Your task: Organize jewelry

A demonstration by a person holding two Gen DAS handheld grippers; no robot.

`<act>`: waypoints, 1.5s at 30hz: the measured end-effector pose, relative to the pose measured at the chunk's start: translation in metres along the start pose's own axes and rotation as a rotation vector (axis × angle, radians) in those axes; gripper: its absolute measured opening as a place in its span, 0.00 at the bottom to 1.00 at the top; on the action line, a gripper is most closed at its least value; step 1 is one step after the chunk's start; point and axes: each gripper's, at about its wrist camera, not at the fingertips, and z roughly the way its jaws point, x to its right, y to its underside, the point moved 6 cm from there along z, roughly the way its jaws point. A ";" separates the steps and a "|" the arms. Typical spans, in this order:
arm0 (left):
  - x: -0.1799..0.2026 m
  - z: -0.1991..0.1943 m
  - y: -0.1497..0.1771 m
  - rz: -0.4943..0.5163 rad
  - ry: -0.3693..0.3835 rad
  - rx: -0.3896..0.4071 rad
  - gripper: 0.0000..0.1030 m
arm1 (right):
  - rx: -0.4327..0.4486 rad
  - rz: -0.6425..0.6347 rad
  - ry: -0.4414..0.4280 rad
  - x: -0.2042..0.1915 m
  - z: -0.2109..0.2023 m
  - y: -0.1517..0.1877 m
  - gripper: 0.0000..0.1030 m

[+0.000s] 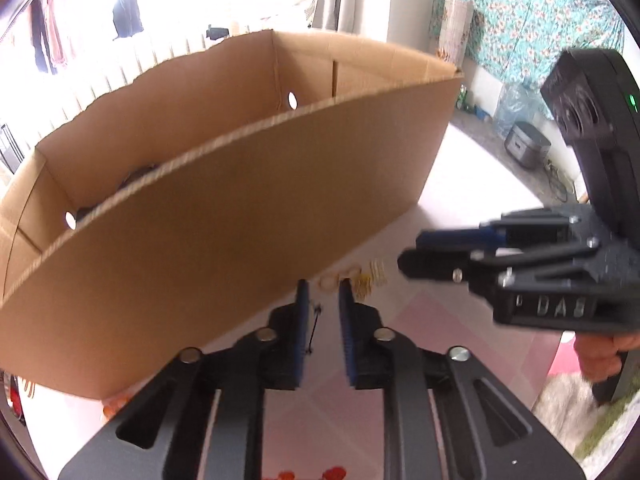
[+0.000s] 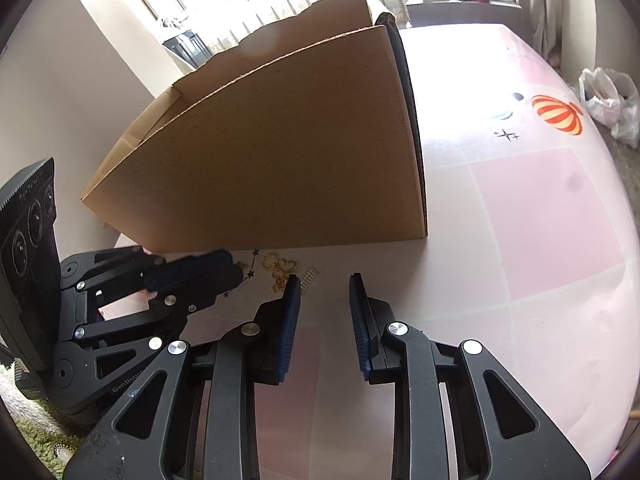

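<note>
A thin black star chain (image 1: 314, 326) lies on the table between the pads of my left gripper (image 1: 324, 294), which do not press on it; the gripper is open. Just beyond its tips lie pale rings (image 1: 329, 282) and gold heart pieces (image 1: 363, 280) at the foot of the cardboard box (image 1: 224, 216). In the right wrist view the gold hearts (image 2: 280, 266), the star chain (image 2: 251, 271) and a small silvery strip (image 2: 309, 279) lie in front of the box (image 2: 288, 152). My right gripper (image 2: 325, 284) stands open and empty just short of them. The left gripper (image 2: 234, 268) reaches in from the left, blurred.
The open-topped box fills the far side of the pink-and-white table (image 2: 540, 220). A balloon print (image 2: 557, 114) marks the cloth at the right. The right gripper (image 1: 410, 250) hovers to the right of my left one. A green rug (image 1: 600, 420) lies below the table edge.
</note>
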 end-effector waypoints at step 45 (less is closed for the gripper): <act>-0.010 0.003 0.028 -0.053 -0.065 -0.100 0.07 | -0.018 -0.249 0.051 -0.039 0.016 -0.004 0.25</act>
